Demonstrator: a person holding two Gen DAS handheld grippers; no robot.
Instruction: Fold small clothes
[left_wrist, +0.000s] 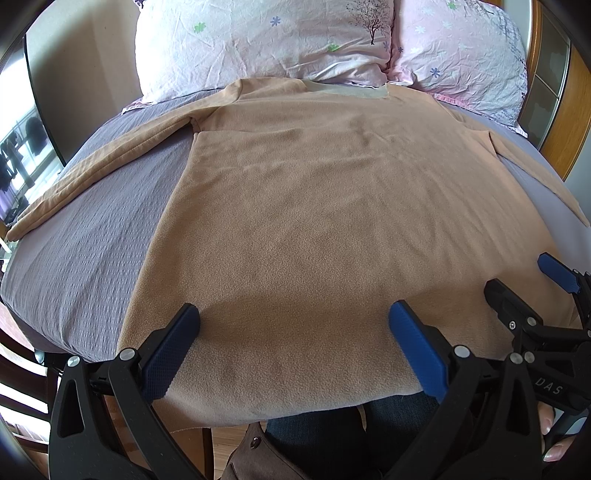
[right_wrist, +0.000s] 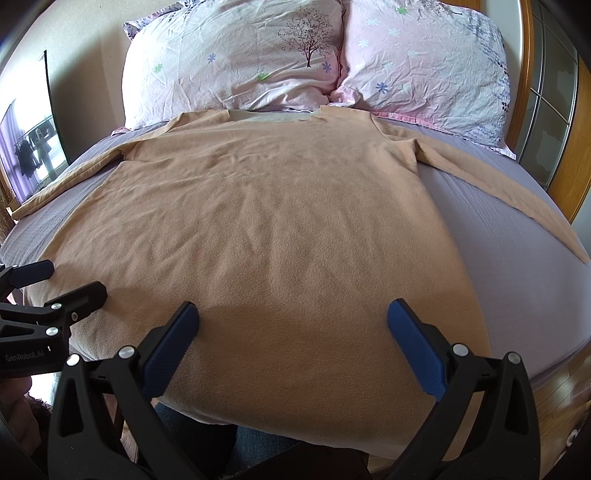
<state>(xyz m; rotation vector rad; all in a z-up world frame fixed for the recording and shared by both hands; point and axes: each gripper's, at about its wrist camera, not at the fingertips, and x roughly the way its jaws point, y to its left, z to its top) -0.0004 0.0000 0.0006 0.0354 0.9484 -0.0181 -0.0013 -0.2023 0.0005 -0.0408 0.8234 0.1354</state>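
Note:
A tan long-sleeved fleece top (left_wrist: 314, 206) lies flat and unfolded on the bed, collar toward the pillows, hem at the near edge, sleeves spread to both sides. It also shows in the right wrist view (right_wrist: 280, 229). My left gripper (left_wrist: 293, 314) is open and empty just above the hem, left of centre. My right gripper (right_wrist: 293, 314) is open and empty above the hem, right of centre. The right gripper shows at the right edge of the left wrist view (left_wrist: 524, 280); the left gripper shows at the left edge of the right wrist view (right_wrist: 70, 280).
The bed has a grey-purple sheet (left_wrist: 96, 236). Two pink floral pillows (right_wrist: 236, 59) (right_wrist: 424, 66) lie at the head. A wooden headboard (right_wrist: 528, 74) stands at the right. My jeans-clad legs (left_wrist: 332, 432) are below the near edge of the bed.

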